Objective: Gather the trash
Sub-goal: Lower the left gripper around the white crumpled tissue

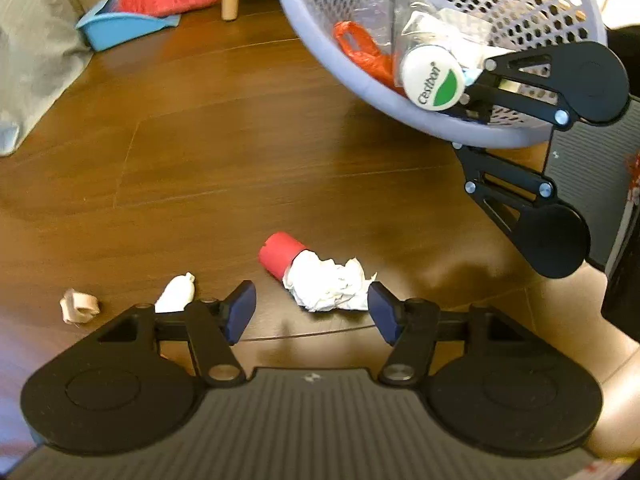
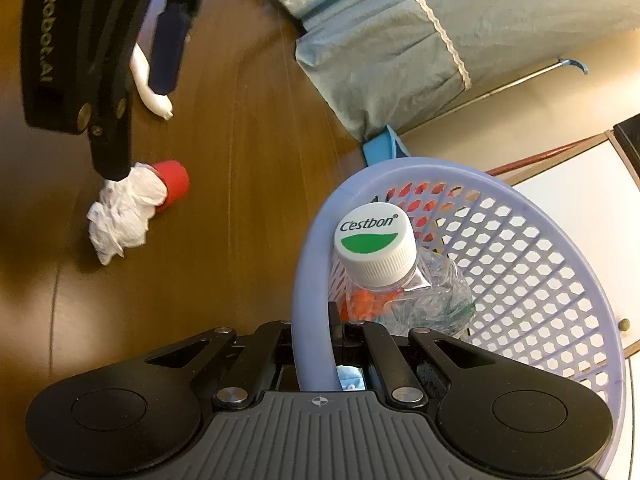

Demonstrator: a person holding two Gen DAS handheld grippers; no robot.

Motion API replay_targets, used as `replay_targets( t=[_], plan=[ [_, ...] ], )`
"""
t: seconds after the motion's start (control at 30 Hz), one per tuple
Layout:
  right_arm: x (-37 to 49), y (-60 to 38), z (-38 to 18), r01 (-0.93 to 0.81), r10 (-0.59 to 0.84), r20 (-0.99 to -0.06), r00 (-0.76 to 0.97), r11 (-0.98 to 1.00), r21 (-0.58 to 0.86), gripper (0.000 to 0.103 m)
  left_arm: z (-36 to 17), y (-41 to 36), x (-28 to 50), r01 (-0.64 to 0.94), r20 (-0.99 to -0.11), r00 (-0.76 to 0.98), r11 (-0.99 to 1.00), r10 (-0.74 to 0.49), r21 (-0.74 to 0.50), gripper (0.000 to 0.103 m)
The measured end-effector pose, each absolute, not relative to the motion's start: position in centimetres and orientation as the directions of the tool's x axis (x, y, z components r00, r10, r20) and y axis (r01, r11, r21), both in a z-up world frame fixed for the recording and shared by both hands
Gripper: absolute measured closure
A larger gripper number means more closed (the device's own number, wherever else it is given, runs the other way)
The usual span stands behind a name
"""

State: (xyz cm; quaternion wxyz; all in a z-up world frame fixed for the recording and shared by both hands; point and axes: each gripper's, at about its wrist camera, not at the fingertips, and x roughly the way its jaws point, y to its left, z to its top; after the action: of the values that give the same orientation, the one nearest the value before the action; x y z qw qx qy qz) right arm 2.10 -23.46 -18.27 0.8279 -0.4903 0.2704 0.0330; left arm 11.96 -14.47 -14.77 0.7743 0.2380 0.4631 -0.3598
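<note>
Nearest to us, looking along the left gripper [image 1: 312,312], the jaws stand about half open with nothing between the pads, and the crumpled white paper [image 1: 328,286] lies on the wooden floor [image 1: 200,160] just ahead of the gap, a little toward the right pad. We judge this to be the thing the coming move turns on: the wad is stuffed into the mouth of a red cup [image 1: 280,254] lying on its side, and the pair's long axis runs from the paper up and to the left, slantwise to the line between the pads. The left hand is plainly the nearer one, since the right is occupied. From the right wrist view, one left finger appears to overlap the top of the paper (we cannot tell whether it touches).

Off to the left of the left gripper lie a smaller twisted white scrap [image 1: 176,292] and a curl of beige tape [image 1: 78,306], both apart from the cup.

Farther off, the right gripper [image 2: 334,344] is fully closed on the rim of the lavender basket [image 2: 520,240], holding it tilted above the floor. Inside are a clear bottle with a white Cestbon cap [image 2: 374,240], an orange bag [image 1: 360,52] and other wrappings.
</note>
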Motion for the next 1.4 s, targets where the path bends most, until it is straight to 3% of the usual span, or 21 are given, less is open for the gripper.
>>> replay_targets(
  t=[0.1, 0.33, 0.43, 0.5, 0.57, 0.8, 0.93, 1.03, 1.1, 1.27, 1.33, 1.37, 1.4],
  plan=[
    [2.3, -23.7, -18.4, -0.319, -0.204, -0.483, 0.851, 0.53, -0.786, 0.103, -15.3, -14.6, 12.4, 0.743, -0.887, 0.31, 0.67, -0.343, 0.0, 0.053],
    [2.3, -23.8, -18.6, -0.318, -0.189, -0.482, 0.855, 0.543, -0.777, 0.103, -17.7, -15.2, 13.4, 0.69, -0.903, 0.266, 0.721, -0.336, -0.065, 0.057],
    [2.4, -23.7, -18.5, -0.313, -0.191, -0.481, 0.856, 0.549, -0.775, 0.103, -18.8, -15.0, 14.1, 0.655, -0.913, 0.238, 0.749, -0.332, -0.102, 0.071],
    [2.4, -23.6, -18.5, -0.314, -0.19, -0.483, 0.855, 0.55, -0.774, 0.103, -19.1, -14.6, 14.6, 0.633, -0.916, 0.224, 0.764, -0.333, -0.122, 0.092],
    [2.5, -23.5, -18.5, -0.317, -0.19, -0.486, 0.853, 0.552, -0.772, 0.103, -19.0, -14.0, 14.8, 0.633, -0.919, 0.218, 0.764, -0.329, -0.123, 0.103],
    [2.2, -23.3, -18.5, -0.314, -0.197, -0.491, 0.849, 0.559, -0.767, 0.103, -17.0, -11.1, 14.7, 0.668, -0.925, 0.236, 0.741, -0.299, -0.07, 0.103],
    [2.0, -23.3, -18.6, -0.312, -0.196, -0.488, 0.85, 0.56, -0.768, 0.103, -16.8, -10.5, 15.0, 0.637, -0.914, 0.217, 0.759, -0.342, -0.134, 0.102],
    [2.0, -23.3, -18.5, -0.306, -0.195, -0.483, 0.854, 0.561, -0.769, 0.103, -16.9, -11.4, 14.8, 0.622, -0.899, 0.208, 0.761, -0.384, -0.181, 0.09],
    [2.0, -23.3, -18.5, -0.303, -0.194, -0.479, 0.856, 0.562, -0.769, 0.103, -17.1, -12.3, 14.6, 0.613, -0.893, 0.206, 0.764, -0.401, -0.202, 0.07],
    [2.0, -23.5, -18.5, -0.305, -0.187, -0.481, 0.857, 0.567, -0.765, 0.103, -18.9, -14.8, 14.1, 0.589, -0.896, 0.186, 0.775, -0.404, -0.227, 0.051],
    [2.0, -23.6, -18.5, -0.304, -0.187, -0.479, 0.858, 0.568, -0.765, 0.103, -19.8, -15.4, 14.0, 0.58, -0.904, 0.173, 0.782, -0.391, -0.227, 0.057],
    [2.1, -23.6, -18.4, -0.301, -0.188, -0.478, 0.858, 0.57, -0.764, 0.103, -20.1, -15.6, 14.0, 0.586, -0.91, 0.17, 0.782, -0.378, -0.215, 0.078],
    [2.2, -23.7, -18.4, -0.299, -0.189, -0.478, 0.858, 0.572, -0.764, 0.103, -20.2, -15.6, 13.9, 0.594, -0.916, 0.173, 0.78, -0.363, -0.197, 0.088]
  ],
)
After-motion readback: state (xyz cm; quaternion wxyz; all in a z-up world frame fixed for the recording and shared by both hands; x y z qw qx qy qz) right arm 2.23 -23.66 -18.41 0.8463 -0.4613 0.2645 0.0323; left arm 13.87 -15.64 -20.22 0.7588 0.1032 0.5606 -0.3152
